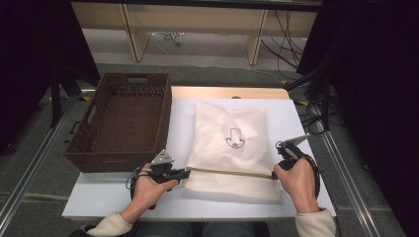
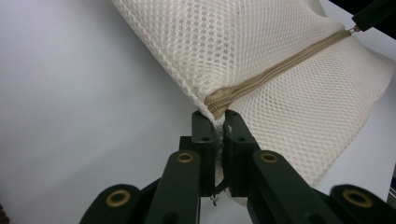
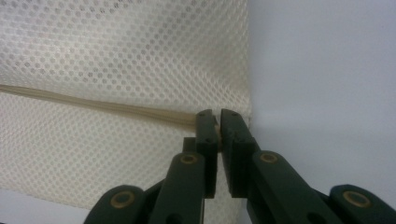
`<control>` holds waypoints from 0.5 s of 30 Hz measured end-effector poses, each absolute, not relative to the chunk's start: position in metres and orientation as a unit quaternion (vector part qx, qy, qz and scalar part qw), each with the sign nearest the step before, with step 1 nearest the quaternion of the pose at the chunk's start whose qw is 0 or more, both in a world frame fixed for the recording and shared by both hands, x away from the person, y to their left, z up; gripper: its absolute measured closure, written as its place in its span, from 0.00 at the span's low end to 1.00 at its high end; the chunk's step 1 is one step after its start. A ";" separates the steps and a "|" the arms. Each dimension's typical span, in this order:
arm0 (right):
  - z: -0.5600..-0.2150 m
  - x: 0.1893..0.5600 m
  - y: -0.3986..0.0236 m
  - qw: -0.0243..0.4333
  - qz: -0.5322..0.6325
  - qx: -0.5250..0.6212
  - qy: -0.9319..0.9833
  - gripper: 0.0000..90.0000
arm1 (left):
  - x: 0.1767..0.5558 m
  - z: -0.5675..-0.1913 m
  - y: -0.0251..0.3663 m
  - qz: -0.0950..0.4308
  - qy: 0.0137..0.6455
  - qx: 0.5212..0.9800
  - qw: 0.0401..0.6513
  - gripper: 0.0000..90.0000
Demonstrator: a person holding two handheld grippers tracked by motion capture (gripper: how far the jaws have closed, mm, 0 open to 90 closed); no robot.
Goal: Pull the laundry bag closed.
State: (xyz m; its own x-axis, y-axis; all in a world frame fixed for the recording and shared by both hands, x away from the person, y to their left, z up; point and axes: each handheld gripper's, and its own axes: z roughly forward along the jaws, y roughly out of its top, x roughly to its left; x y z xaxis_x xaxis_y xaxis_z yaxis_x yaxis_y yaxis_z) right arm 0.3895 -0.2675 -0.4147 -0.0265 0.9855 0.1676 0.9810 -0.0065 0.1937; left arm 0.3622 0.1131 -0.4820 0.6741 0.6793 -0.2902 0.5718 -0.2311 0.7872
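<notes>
A cream mesh bag [image 1: 230,148] lies flat on the white table [image 1: 108,195], with a black drawing on its middle and a tan zipper [image 1: 230,172] running across near its front. My left gripper [image 1: 188,172] is shut on the zipper's left end, where the mesh corner [image 2: 215,103] is pinched between the jaws. At the other end, my right gripper [image 1: 274,174] is shut on the zipper's right end [image 3: 205,122]. The zipper is stretched straight between the two. In the left gripper view the mesh bag [image 2: 280,56] lifts slightly off the table, and the right gripper's tip [image 2: 373,14] shows far off.
A dark brown woven basket [image 1: 123,121] stands at the table's back left, close to my left hand. Bare white table lies left of the bag and along the front edge. Cables and table legs are on the floor beyond.
</notes>
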 end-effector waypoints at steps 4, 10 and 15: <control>-0.410 0.387 -0.262 0.006 0.127 0.708 0.695 0.95 | 0.361 -0.482 0.113 0.059 0.397 0.782 0.476 0.94; -0.408 0.385 -0.252 0.000 0.139 0.695 0.705 0.93 | 0.361 -0.483 0.113 0.059 0.395 0.785 0.474 0.93; -0.413 0.386 -0.250 -0.003 0.181 0.647 0.741 0.89 | 0.361 -0.483 0.113 0.060 0.393 0.784 0.477 0.92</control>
